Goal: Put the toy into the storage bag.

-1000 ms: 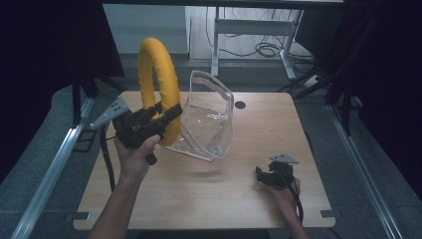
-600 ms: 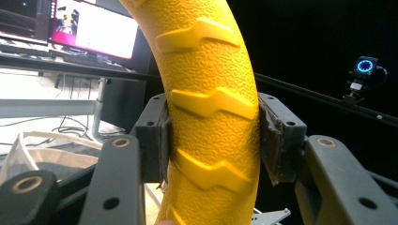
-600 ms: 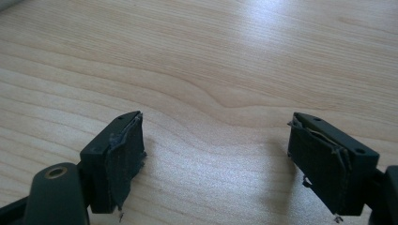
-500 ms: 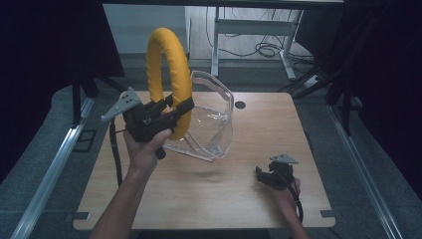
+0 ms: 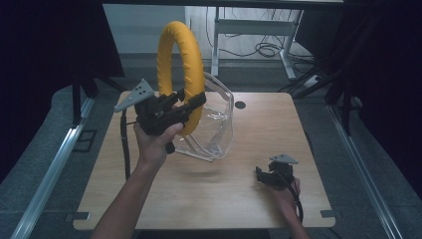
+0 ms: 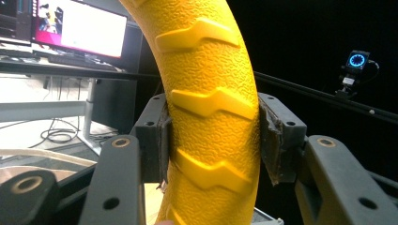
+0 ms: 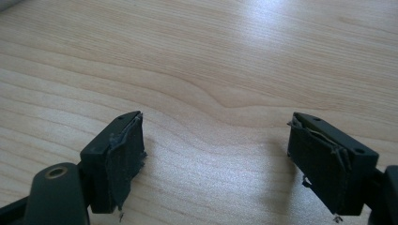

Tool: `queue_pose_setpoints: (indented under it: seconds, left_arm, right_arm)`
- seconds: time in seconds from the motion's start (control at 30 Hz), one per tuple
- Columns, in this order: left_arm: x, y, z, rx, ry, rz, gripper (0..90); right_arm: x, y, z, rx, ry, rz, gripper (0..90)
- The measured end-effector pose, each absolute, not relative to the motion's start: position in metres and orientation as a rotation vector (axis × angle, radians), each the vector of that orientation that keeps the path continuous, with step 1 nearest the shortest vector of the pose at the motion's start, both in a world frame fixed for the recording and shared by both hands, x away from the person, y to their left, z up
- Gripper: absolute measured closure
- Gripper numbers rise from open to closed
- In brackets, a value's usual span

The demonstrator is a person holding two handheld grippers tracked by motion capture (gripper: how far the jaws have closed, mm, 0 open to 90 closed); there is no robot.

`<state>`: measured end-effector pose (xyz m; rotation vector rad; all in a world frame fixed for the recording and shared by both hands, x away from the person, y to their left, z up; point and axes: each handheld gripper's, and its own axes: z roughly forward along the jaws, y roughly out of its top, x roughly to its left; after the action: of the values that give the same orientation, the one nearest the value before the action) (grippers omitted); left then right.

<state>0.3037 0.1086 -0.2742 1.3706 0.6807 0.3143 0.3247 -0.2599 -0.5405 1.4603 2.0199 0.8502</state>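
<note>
A big yellow ring with raised tread marks stands upright in the air above the table's left half. My left gripper is shut on its lower rim; in the left gripper view both pads press the yellow ring from either side, with the left gripper around it. Behind and below the ring a clear plastic bag sits open on the wooden table. My right gripper rests low near the table's front right, and in the right gripper view its jaws stand wide open over bare wood.
A round cable hole lies in the table top at the back. Metal rails run along both sides of the table. A desk frame with cables stands on the floor beyond the far edge.
My left hand has lifted the yellow ring higher and carried it right, in front of the clear bag. The right gripper has stayed where it was.
</note>
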Motion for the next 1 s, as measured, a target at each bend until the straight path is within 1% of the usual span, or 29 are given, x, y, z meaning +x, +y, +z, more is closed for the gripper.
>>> queue_pose_setpoints:
  seconds: [0.53, 0.8, 1.0]
  left_arm:
    - [0.309, 0.073, -0.265, 1.408, 0.641, 0.285, 50.8]
    - [0.315, 0.054, -0.272, 1.419, 0.626, 0.230, 50.7]
    - [0.321, 0.046, -0.281, 1.424, 0.635, 0.225, 50.8]
  right_arm:
    - [0.324, -0.260, -0.540, 1.463, 2.021, 0.853, 19.4]
    - [0.324, -0.259, -0.540, 1.465, 2.018, 0.852, 19.5]
    - [0.324, -0.259, -0.540, 1.456, 2.019, 0.851, 19.6]
